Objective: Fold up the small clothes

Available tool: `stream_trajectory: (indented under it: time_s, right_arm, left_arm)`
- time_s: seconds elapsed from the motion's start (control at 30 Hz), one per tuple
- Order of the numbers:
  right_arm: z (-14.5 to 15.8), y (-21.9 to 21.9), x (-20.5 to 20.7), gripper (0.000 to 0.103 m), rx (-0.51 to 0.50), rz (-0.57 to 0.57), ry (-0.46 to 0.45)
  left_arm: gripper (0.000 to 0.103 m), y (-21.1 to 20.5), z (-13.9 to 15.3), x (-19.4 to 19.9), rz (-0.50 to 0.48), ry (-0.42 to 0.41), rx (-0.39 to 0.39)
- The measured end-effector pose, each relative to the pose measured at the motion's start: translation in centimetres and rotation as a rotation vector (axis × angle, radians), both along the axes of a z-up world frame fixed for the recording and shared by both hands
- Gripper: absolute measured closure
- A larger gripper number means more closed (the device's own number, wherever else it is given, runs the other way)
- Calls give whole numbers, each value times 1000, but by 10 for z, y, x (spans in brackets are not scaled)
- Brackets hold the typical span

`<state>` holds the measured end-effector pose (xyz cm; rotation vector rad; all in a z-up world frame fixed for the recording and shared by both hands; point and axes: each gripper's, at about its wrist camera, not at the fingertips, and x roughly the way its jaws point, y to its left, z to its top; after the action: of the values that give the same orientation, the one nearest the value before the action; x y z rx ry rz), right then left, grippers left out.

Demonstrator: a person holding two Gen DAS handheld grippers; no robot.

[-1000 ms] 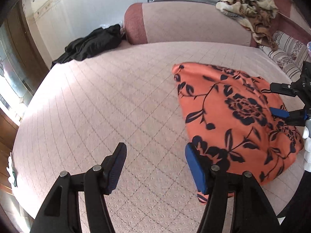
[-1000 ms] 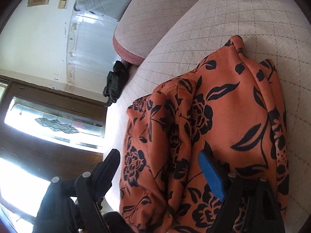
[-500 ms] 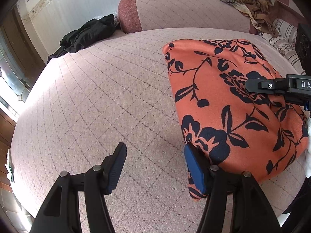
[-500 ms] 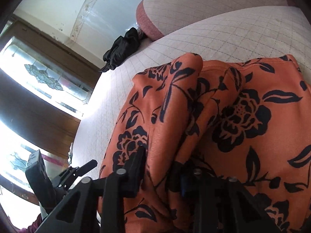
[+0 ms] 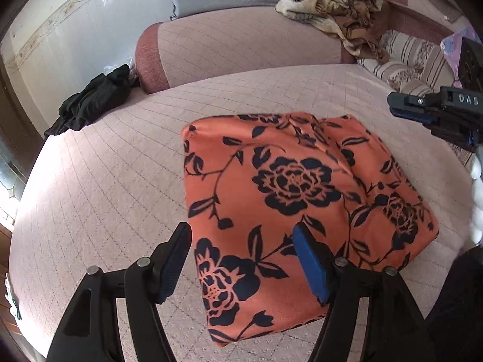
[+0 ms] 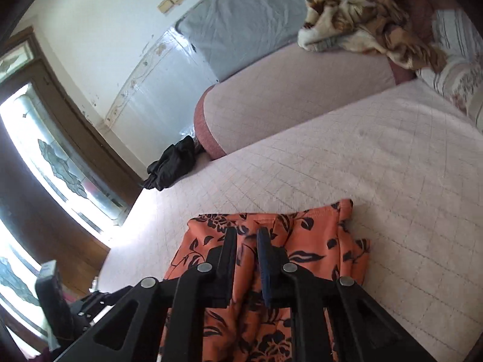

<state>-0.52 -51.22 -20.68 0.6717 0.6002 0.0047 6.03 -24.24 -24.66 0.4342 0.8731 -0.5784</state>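
Released since 0.5 s ago, right claw (image 6: 246,241) nearly closed above folded garment (image 5: 289,205); left claw (image 5: 241,259) gapes.

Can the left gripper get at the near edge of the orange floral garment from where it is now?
Probably yes. The left gripper is open right above the orange floral garment, one finger over the cloth, the other over the bedspread. Nothing lies between. The right gripper is off toward the far side.

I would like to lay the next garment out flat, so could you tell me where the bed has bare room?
Bare quilt lies between the orange floral garment and the black clothing, and beyond the garment up to the bolster. The far right is crowded with a patterned blanket and striped pillows.
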Motion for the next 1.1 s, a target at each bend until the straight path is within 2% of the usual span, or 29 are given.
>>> stream_trajectory:
  time_s: [0.03,0.1,0.2,0.23,0.27,0.3,0.33,0.43,0.57,0.67,0.77,0.83,0.9,0.93,0.97,1.1]
  right_arm:
    - [-8,-9,-3,88,48,-1,28]
    - [-23,-18,-3,85,140,-14,64]
    - [-31,-18,8,81,277,25,44]
    - [-33,-16,14,69,296,38,48]
    - [-36,-13,20,45,297,38,65]
    - [-40,-10,25,31,288,21,92]
    - [-44,-7,28,24,276,-5,116]
    - [-57,-3,38,24,298,19,159]
    - [-69,4,46,24,298,32,193]
    - [-77,15,58,24,296,69,204]
    - [-84,31,74,24,227,94,237]
    - [-84,37,82,24,204,113,223]
    - [-78,42,85,55,248,165,164]
    - [-76,46,86,83,273,194,150]
    - [-73,50,86,83,264,209,139]
    - [-36,72,76,85,93,210,58]
  left_arm:
    - [33,-3,-8,-1,9,12,28]
    - [33,3,-13,-2,22,44,-1]
    - [33,19,-8,0,31,56,-39]
    - [33,25,-5,1,38,43,-41]
    - [33,30,-2,4,48,26,-40]
    - [32,36,1,7,60,11,-40]
    - [32,41,2,11,74,1,-38]
    - [30,55,-2,31,131,23,-36]
    - [29,68,-14,50,160,119,-67]
    - [28,77,-20,57,179,191,-121]
    - [28,83,-25,61,186,257,-167]
    - [28,87,-27,62,189,282,-190]
    - [28,88,-27,62,196,290,-191]
    - [28,88,-27,62,197,288,-187]
    - [28,88,-27,61,194,287,-189]
    - [28,86,-23,58,181,278,-199]
